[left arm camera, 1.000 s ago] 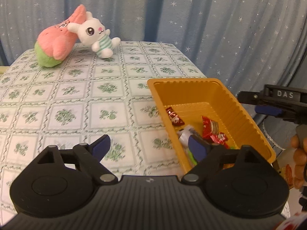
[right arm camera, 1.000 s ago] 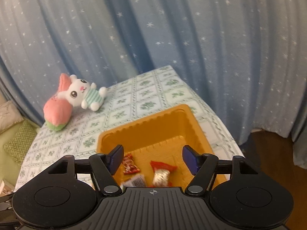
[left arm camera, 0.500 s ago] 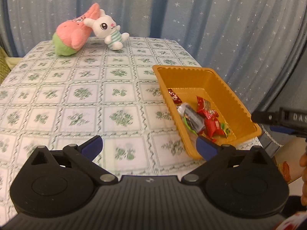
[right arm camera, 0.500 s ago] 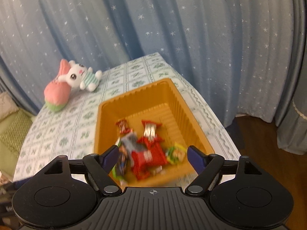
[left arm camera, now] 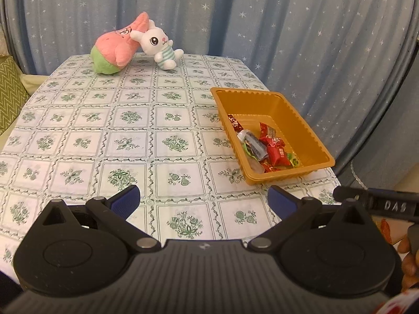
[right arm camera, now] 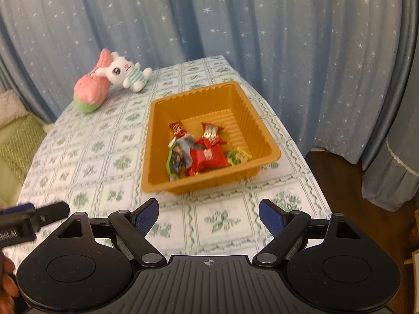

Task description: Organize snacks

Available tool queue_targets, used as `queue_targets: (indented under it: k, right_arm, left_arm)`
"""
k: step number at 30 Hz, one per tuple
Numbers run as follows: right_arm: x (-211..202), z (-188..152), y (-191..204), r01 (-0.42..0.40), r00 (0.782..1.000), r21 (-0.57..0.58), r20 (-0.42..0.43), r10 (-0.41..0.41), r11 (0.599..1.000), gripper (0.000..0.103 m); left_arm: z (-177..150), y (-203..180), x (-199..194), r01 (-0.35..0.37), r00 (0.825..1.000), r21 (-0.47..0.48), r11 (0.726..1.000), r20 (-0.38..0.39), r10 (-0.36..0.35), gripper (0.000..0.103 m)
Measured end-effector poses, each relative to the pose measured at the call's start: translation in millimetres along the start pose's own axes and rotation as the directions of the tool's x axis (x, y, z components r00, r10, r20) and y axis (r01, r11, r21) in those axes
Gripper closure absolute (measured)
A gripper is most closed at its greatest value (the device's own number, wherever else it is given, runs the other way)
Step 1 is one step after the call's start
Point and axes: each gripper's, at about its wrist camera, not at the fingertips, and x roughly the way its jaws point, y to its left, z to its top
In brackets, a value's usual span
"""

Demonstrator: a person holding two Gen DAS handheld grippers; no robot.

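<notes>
A: Eyes on the orange plastic tray [right arm camera: 212, 99] at the right side of the surface [left arm camera: 104, 141], and it's carrying the whole haul: wrapped snacks [right arm camera: 201, 151] piled at its near end, red wrappers on top, a grey-blue packet and a green-edged one tucked alongside.

B: Far half of that tray is bare ribbed floor. One small red candy [left arm camera: 235, 123] sits a little apart from the pile, toward the left wall.

A: Any writing to read?

B: White marks on the red wrappers, too small to make out. The only clear letters are "DAS" on the black body of the right claw [right arm camera: 209, 216], seen poking in at the edge of the left wrist view.

A: And the claws themselves?

B: Left claw [left arm camera: 204, 198] spread as wide as it goes, nothing between the blue pads. Right claw has just been opening, jaws apart, also empty. Both hang over the near edge, short of the tray.

A: Room to move?

B: Plenty. The checked tablecloth lies open to the left and middle. A pink-and-green plush [left arm camera: 115, 49] and a white bunny plush [left arm camera: 157, 44] lean together at the far edge, against the starry blue curtain [right arm camera: 262, 26]. The tray's right rim sits close to the surface's right edge.
</notes>
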Motion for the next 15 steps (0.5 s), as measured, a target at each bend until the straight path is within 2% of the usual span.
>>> queue_targets:
  k: [10,15]
  right_arm:
    - [-25.6,-17.2,13.0,0.019,1.000,-0.015,0.010,-0.019,1.000,0.020]
    - [-34.7,-23.1,18.1,0.026,1.000,-0.021,0.005,-0.026,0.999,0.020]
  left_arm:
    - [-17.5,-1.0,-23.7,-0.010,0.999,0.015,1.000,-0.031,0.010,0.000]
    - [-25.1,-4.1,-32.2,-0.046,0.998,0.028,0.999,-0.029,0.046,0.000]
